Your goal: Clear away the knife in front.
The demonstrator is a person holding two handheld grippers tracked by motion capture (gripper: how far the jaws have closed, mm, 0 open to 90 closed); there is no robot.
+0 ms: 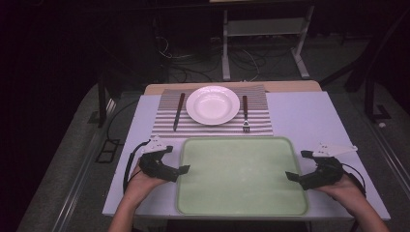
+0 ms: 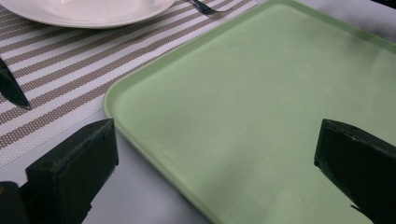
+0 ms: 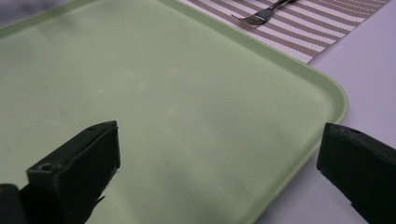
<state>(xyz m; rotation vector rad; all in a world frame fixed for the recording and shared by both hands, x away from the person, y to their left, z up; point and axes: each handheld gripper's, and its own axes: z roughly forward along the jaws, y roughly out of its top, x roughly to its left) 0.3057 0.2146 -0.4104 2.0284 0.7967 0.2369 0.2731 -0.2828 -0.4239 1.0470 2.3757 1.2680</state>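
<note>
A pale green tray (image 1: 241, 176) lies empty at the near side of the table. My left gripper (image 1: 177, 159) is at its left rim, jaws open. In the left gripper view (image 2: 215, 158) one jaw hangs over the table and the other over the tray (image 2: 261, 93), nothing pressed between them. My right gripper (image 1: 297, 165) is at the right rim, also open. In the right gripper view (image 3: 215, 163) its jaws straddle the edge of the tray (image 3: 163, 93). Behind the tray a white plate (image 1: 212, 105) sits on a striped placemat (image 1: 212, 129), with a knife (image 1: 179, 111) to its left and a fork (image 1: 245, 113) to its right.
The pale table top (image 1: 300, 121) has bare strips on both sides of the tray and placemat. Its front edge runs just below my hands. Beyond the far edge stand a white metal frame (image 1: 263, 43) and loose cables (image 1: 193, 67) on the floor.
</note>
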